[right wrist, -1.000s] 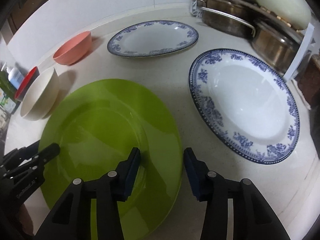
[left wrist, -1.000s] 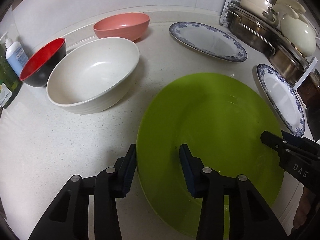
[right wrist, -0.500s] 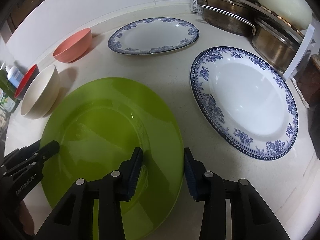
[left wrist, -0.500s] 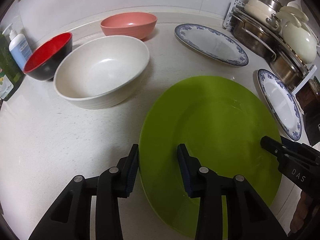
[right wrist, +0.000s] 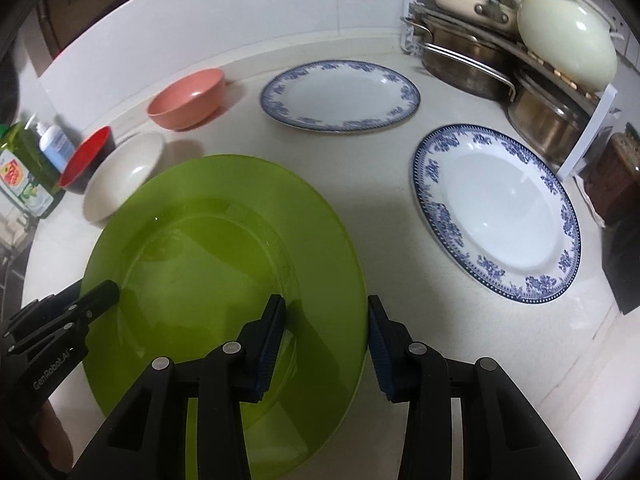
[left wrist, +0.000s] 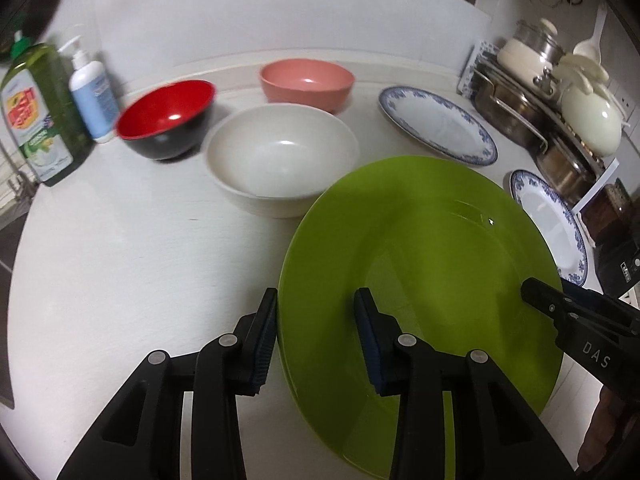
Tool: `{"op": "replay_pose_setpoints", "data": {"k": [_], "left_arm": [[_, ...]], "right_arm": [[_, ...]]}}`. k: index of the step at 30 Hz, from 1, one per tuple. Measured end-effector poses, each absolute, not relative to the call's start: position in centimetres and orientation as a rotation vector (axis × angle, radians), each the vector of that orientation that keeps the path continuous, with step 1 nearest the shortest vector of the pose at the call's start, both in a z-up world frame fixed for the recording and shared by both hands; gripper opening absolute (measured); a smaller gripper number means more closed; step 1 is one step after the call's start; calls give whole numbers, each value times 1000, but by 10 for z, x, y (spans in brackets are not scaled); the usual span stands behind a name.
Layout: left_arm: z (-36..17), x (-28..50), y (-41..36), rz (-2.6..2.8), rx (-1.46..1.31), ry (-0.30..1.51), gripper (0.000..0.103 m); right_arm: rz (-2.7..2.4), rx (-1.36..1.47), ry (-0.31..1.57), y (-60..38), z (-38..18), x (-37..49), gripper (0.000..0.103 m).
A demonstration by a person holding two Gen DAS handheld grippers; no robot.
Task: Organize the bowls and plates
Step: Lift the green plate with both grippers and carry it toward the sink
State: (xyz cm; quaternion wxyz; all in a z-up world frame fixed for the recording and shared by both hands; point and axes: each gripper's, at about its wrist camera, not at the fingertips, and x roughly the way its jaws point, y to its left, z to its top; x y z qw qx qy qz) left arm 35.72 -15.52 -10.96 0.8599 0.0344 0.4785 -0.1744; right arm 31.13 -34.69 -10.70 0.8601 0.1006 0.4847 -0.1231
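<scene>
A large green plate [left wrist: 424, 264] is held off the white counter between both grippers. My left gripper [left wrist: 316, 340] straddles its left rim, one finger under and one over. My right gripper [right wrist: 326, 344] straddles its right rim [right wrist: 352, 280] the same way. The plate is tilted, its far edge raised. Behind it stand a cream bowl [left wrist: 280, 156], a red and black bowl [left wrist: 168, 118] and a pink bowl [left wrist: 306, 80]. Two blue-rimmed white plates lie flat: one at the back [right wrist: 340, 96], one on the right [right wrist: 496, 212].
Stacked steel pots and a cream lid [right wrist: 560, 44] sit on a rack at the back right. A green dish soap bottle [left wrist: 36, 108] and a white pump bottle [left wrist: 92, 92] stand at the far left. The counter's front edge runs below the grippers.
Both grippers have lifted the green plate off the counter and pulled back. The view has risen, so the bowls and soap bottles now show farther away.
</scene>
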Motion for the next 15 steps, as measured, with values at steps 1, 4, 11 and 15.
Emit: {"op": "replay_pose_setpoints", "data": {"k": [1,4,11,15], "left_arm": [[-108,355,-150,-360,69,998,38],[-100,350,-129,-334,56,981,37],[-89,338,-69,-248,26,953,37],[-89,333,-34,-198,4,957,37]], "right_arm": [[-253,206,1012,-340,-104,310,42],[-235,196,1002,-323,-97,310,42],[-157,175,989,-269,-88,311,42],[-103,151,990,-238,-87,314,42]]}}
